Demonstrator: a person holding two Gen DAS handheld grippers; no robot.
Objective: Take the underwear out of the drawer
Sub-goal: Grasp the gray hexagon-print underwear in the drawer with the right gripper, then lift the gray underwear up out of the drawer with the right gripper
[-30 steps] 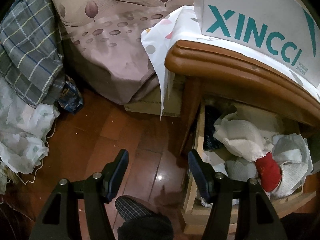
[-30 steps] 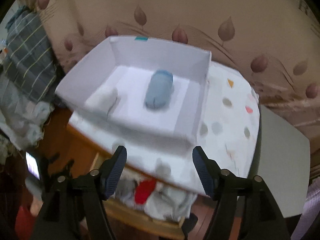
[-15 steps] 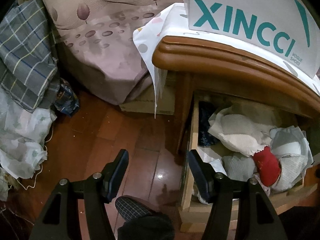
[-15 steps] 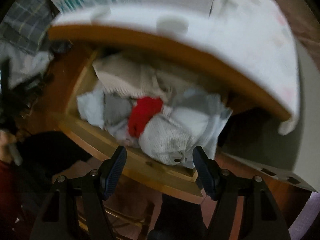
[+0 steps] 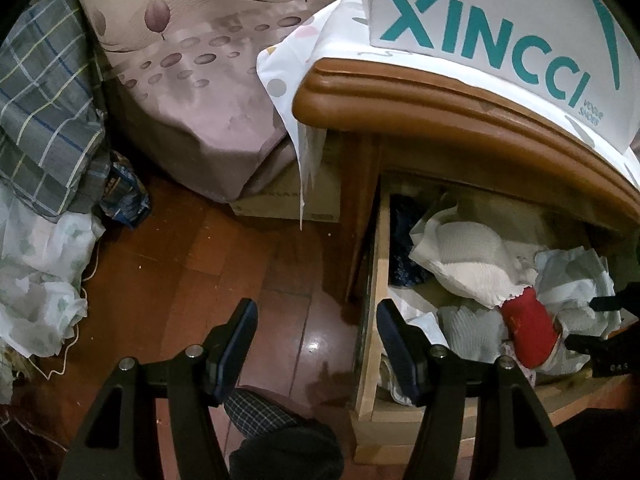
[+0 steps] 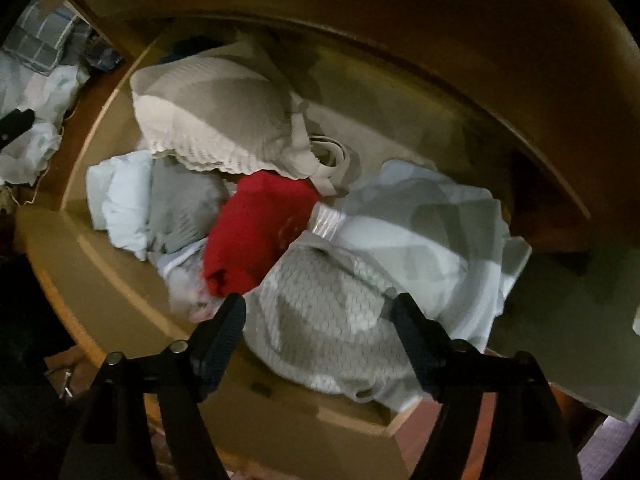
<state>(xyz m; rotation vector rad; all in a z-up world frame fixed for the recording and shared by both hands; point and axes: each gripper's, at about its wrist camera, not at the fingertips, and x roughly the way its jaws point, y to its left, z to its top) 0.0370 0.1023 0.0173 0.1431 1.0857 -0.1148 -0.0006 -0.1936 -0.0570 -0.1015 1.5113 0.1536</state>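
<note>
A: Compared with a second back?
B: Right gripper now down over the open drawer, no more white box and patterned sheet in its view; jaws opening, wide, nothing pinched, grey knit underwear lying below the gap at lower centre. Left gripper about where it was, jaws parted and empty over the wooden floor.
A: Where's the underwear?
B: Heaped in the drawer: red piece mid-frame, cream knit piece upper left partly over it, pale blue fold at left, white cloth at right.
A: Anything around or in the way?
B: Cabinet top overhanging the back of the drawer; white box with teal letters on top of it, upper right of the left view. Bed upper centre, plaid cloth far left, foot at bottom edge.
</note>
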